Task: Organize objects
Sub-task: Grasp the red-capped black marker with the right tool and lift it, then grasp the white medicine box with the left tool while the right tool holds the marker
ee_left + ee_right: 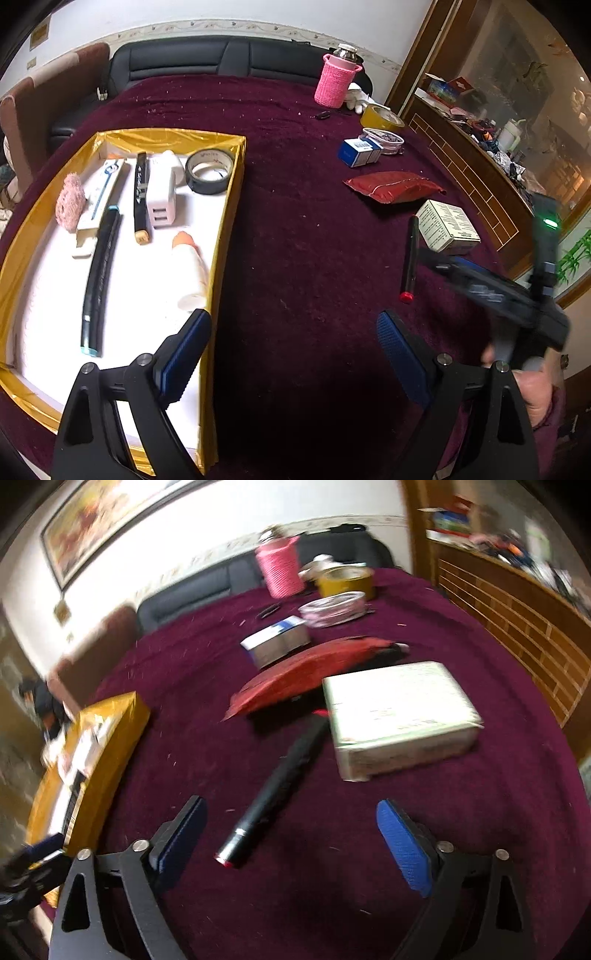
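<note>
A: Several items already lie in the gold box [236, 192]; what's left?
B: The black pen [275, 790], red pouch [393, 185] and cartons wait on the tabletop [306, 229]. Both grippers' jaws stand open, empty.

We seem to be in a home living room: a black leather sofa [221, 59], a framed painting [107, 524] and a cluttered wooden cabinet [480, 155] surround the plush-covered table [295, 221].

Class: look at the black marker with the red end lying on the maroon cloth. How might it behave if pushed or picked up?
The black marker looks round, so it may roll when nudged sideways. It appears rigid, probably light. Its smooth barrel could slip; the plush cloth may slow rolling.
</note>
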Tool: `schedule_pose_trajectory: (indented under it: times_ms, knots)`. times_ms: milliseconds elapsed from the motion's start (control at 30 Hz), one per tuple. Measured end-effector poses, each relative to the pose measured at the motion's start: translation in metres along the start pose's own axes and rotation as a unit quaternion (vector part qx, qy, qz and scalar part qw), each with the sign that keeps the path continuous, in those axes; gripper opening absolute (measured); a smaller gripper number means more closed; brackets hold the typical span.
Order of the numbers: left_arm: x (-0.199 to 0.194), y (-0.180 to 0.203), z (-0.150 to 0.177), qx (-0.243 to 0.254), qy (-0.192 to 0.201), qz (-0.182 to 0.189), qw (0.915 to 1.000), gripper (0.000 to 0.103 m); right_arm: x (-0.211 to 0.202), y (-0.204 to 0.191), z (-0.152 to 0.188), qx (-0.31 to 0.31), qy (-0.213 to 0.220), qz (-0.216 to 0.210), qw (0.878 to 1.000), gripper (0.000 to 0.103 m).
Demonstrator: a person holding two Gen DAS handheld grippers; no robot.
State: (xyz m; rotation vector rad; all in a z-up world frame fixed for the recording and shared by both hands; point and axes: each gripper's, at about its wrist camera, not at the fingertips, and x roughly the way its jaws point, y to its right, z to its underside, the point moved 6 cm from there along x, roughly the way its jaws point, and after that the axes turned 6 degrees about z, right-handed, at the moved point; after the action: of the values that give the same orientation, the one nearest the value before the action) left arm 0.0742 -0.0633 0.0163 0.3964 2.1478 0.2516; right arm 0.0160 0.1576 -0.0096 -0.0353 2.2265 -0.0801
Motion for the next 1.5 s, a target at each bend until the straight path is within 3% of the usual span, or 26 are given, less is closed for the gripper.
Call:
schedule_pose_trajectory:
  times_ms: [33,100,133,167,200,367,467,567,700,767,833,1200,1333,1433,1500]
  knots:
    - [-0.003,0.001,-0.002,0.007,0.004,-0.002,1.0000,0.090,0.007,-0.007,0.000,-0.013,-0.007,0.009,1.000,0.077]
    - [-0.009,0.005,-0.010,0.025,0.019,-0.007,0.9995,0.090,0.026,-0.020,0.000,-0.032,-0.025,0.015,0.999,0.038]
    - [-0.011,0.008,-0.015,0.036,0.027,-0.008,0.9990,0.090,0.032,-0.021,-0.001,-0.035,-0.025,0.023,0.999,0.034]
    - [-0.013,0.011,-0.021,0.049,0.035,-0.010,0.9982,0.090,0.031,-0.021,-0.004,-0.037,-0.012,0.030,0.999,0.021]
    - [-0.013,0.015,-0.028,0.064,0.043,-0.013,0.9969,0.090,0.031,-0.019,-0.003,-0.033,-0.016,0.020,0.999,0.016]
    - [0.009,0.044,-0.063,0.132,0.058,-0.007,0.9895,0.090,0.020,0.013,0.011,-0.010,-0.014,0.012,1.000,0.016]
    - [0.036,0.067,-0.075,0.156,0.038,-0.001,0.9870,0.090,0.003,0.041,0.029,0.011,-0.018,-0.001,1.000,0.016]
    - [0.062,0.099,-0.075,0.179,0.014,0.029,0.9833,0.090,-0.012,0.070,0.044,0.022,-0.017,0.010,1.000,0.017]
    - [0.097,0.159,-0.071,0.266,0.001,0.077,0.9608,0.090,-0.023,0.101,0.052,0.052,-0.017,-0.001,0.999,0.017]
    - [0.116,0.186,-0.070,0.314,-0.008,0.079,0.9463,0.090,-0.024,0.107,0.053,0.063,-0.015,-0.019,0.998,0.017]
    - [0.131,0.207,-0.072,0.331,-0.017,0.084,0.9396,0.090,-0.026,0.108,0.054,0.065,-0.016,-0.024,0.997,0.017]
    - [0.201,0.278,-0.079,0.342,-0.074,0.124,0.9287,0.090,-0.050,0.133,0.082,0.073,-0.025,-0.047,0.996,0.017]
    - [0.220,0.294,-0.073,0.352,-0.088,0.112,0.9251,0.090,-0.052,0.138,0.086,0.068,-0.026,-0.043,0.996,0.017]
    - [0.236,0.298,-0.068,0.354,-0.095,0.075,0.9275,0.089,-0.054,0.139,0.088,0.072,-0.024,-0.049,0.996,0.017]
    - [0.241,0.296,-0.063,0.346,-0.104,0.069,0.9298,0.075,-0.054,0.141,0.088,0.078,-0.023,-0.052,0.995,0.017]
